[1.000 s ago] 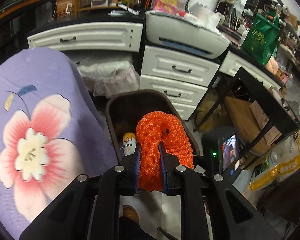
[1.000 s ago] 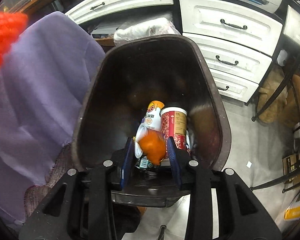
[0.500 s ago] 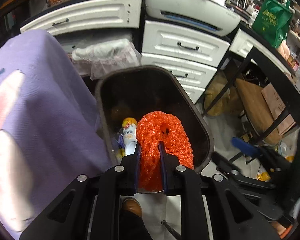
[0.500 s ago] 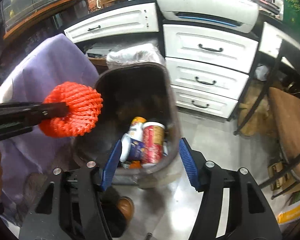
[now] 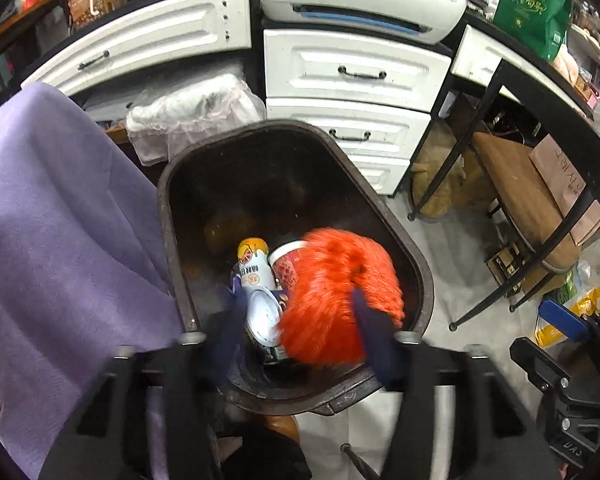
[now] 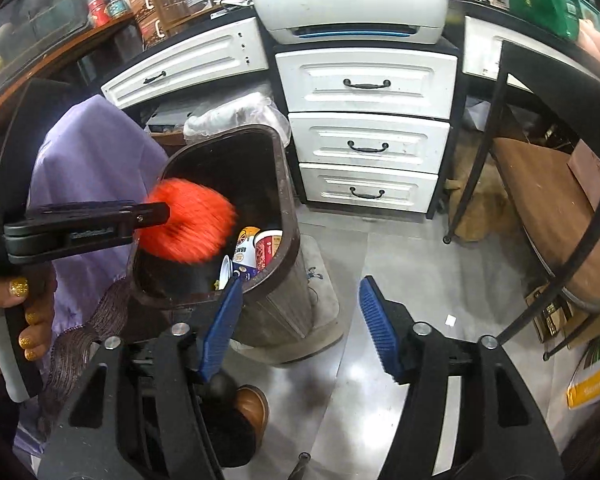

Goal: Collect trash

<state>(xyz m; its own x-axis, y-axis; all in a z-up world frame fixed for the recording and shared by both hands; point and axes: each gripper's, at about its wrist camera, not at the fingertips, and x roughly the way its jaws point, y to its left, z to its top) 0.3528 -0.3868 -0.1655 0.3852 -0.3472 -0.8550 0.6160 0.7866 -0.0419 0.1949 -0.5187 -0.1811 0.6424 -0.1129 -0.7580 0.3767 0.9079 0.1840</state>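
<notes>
White drawer fronts with dark curved handles fill the back of the room, and a white printer sits on the dark worktop above them. On the grey floor in front stands a dark brown plastic trash bin, with a purple cloth draped just beside its left rim.

Over the near part of the bin, the left gripper has its blue-padded jaws spread wide. A blurred orange foam net is between them, above the bin's opening. It lies against the right pad; whether the pads press it I cannot tell. In the right wrist view the same net shows at the tip of this gripper, over the left rim of the bin.

The right gripper is also wide open and holds nothing; its left pad overlaps the near rim of the bin in the picture, and its right pad is over bare floor.

Inside the bin lie a white bottle with a yellow cap, a red paper cup and a round white lid. The printing on them is too small to read. A green bag with gold script stands on the worktop's right end, its writing not legible.
</notes>
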